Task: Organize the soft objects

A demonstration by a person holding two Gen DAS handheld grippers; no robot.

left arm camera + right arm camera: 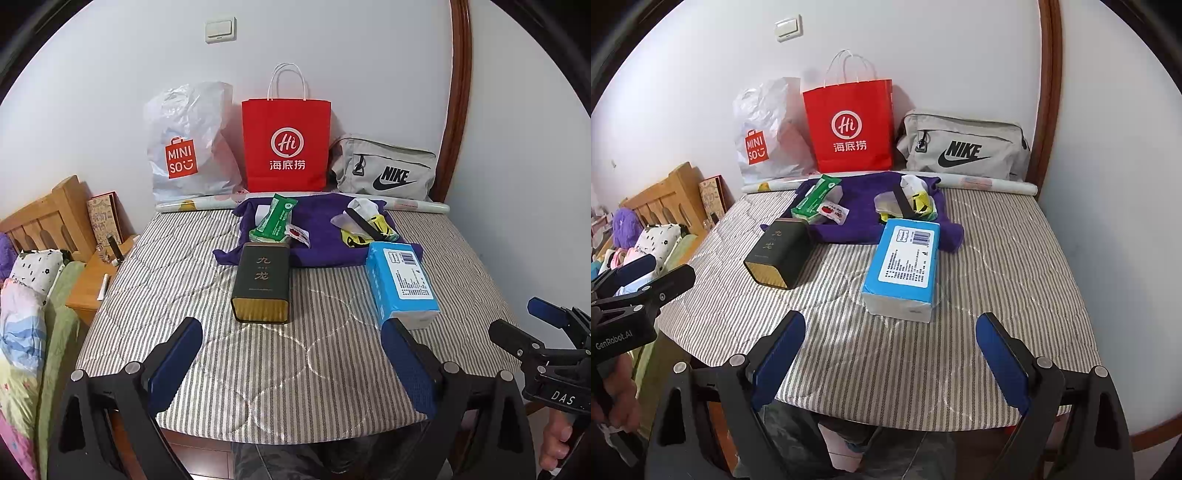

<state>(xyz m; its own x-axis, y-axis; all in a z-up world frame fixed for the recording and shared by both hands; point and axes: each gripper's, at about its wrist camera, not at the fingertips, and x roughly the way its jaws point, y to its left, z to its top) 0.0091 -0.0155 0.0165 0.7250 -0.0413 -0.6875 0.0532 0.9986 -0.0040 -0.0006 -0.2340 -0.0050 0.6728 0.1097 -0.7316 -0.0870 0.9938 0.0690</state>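
Note:
A purple cloth lies crumpled on the striped bed pad. On the cloth rest a green wipes pack, a small red-and-white sachet and a heap of yellow, black and white items. A blue tissue pack and a dark tin box lie in front of it. My left gripper and my right gripper both hover open over the near edge, holding nothing.
Against the far wall stand a white Miniso plastic bag, a red paper bag and a grey Nike bag. A rolled mat lies below them. A wooden headboard and pillows fill the left.

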